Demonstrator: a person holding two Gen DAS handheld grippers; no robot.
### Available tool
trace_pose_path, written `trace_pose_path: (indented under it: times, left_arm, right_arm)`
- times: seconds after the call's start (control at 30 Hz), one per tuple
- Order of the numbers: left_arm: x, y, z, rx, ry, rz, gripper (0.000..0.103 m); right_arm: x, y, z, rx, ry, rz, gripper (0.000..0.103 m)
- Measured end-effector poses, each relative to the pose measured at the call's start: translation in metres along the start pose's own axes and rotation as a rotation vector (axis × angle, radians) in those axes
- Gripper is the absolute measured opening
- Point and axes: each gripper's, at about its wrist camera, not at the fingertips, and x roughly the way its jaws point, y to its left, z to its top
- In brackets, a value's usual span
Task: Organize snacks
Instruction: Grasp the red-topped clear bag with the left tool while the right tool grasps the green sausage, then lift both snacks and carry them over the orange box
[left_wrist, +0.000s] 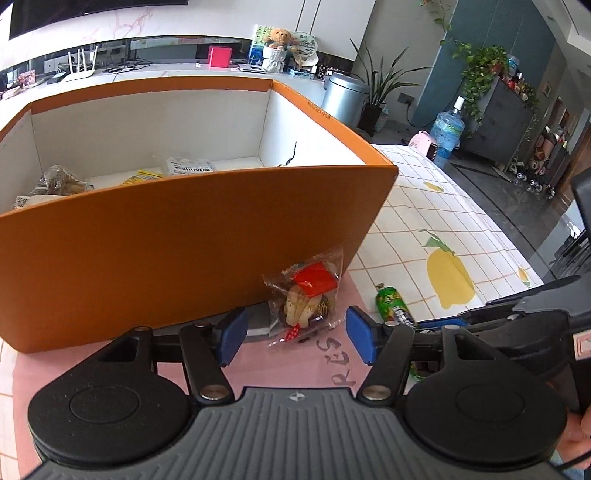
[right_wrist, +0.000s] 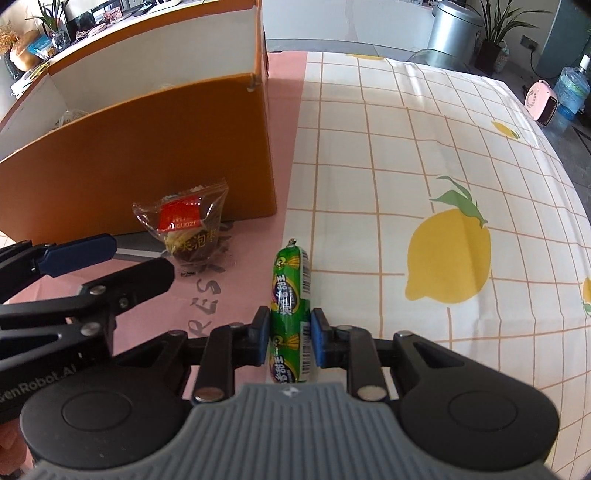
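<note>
Left wrist view: low, close, facing the orange box (left_wrist: 192, 254) filling frame left. Right wrist view: low over the surface (right_wrist: 406, 155), box (right_wrist: 147, 147) upper left. Shared: box, clear snack packet (left_wrist: 306, 295) (right_wrist: 188, 225).

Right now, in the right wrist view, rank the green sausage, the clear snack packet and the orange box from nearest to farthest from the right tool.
1. Green sausage: clamped in the right tool.
2. Clear snack packet: ahead and left, on the pink mat.
3. Orange box: behind the packet, farther left.
</note>
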Motion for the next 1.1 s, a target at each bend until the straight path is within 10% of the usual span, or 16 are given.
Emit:
trace_pose_path:
  times: [0.37,0.8,1.1]
  left_arm:
    - [0.019,-0.007,0.008,-0.017,0.013,0.007,0.072]
    - [0.027,-0.009,0.006,-0.033,0.029,0.02,0.04]
    - [0.009,-0.005,0.002,-0.055,0.029,0.056,0.039]
  right_arm:
    - [0.006,-0.001,0.0,0.001,0.002,-0.026,0.02]
    - [0.01,-0.003,0.001,0.03,-0.003,-0.013,0.021]
    - [0.006,0.001,-0.003,0.033,-0.001,0.029,0.02]
